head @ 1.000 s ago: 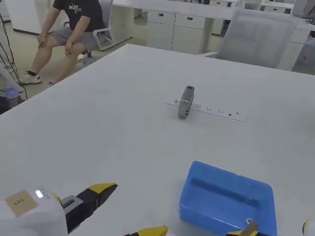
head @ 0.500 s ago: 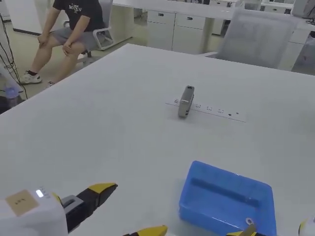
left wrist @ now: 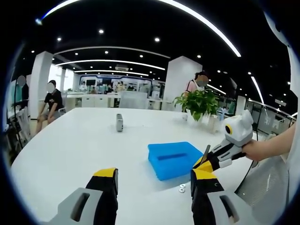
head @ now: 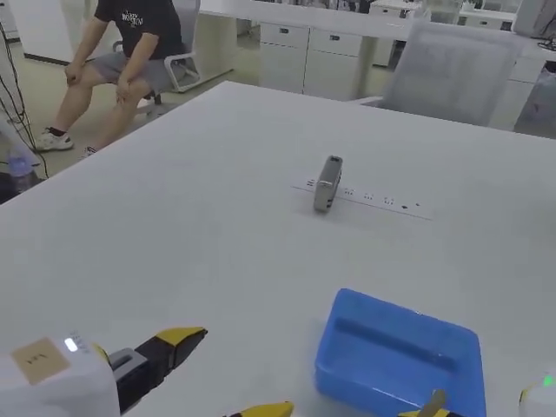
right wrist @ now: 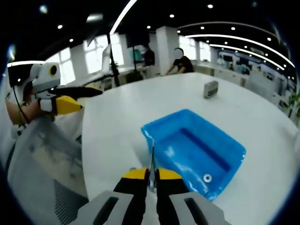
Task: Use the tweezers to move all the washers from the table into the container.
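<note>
One table (head: 174, 226) is carrying the container (head: 400, 347). The left gripper (left wrist: 154, 174) is hanging wide and empty; the right gripper (right wrist: 152, 174) is clamping the tweezers (right wrist: 153, 161) beside the container's wall. One washer (right wrist: 206, 177) is lying inside, two washers (left wrist: 182, 188) are sitting on the table just beside it. Likely trouble: tweezers twisting in the clamp, flicking a washer away or dropping it short of the rim.

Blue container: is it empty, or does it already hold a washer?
Not empty. In the right gripper view, one washer lies on the floor of the container, near a corner.
</note>
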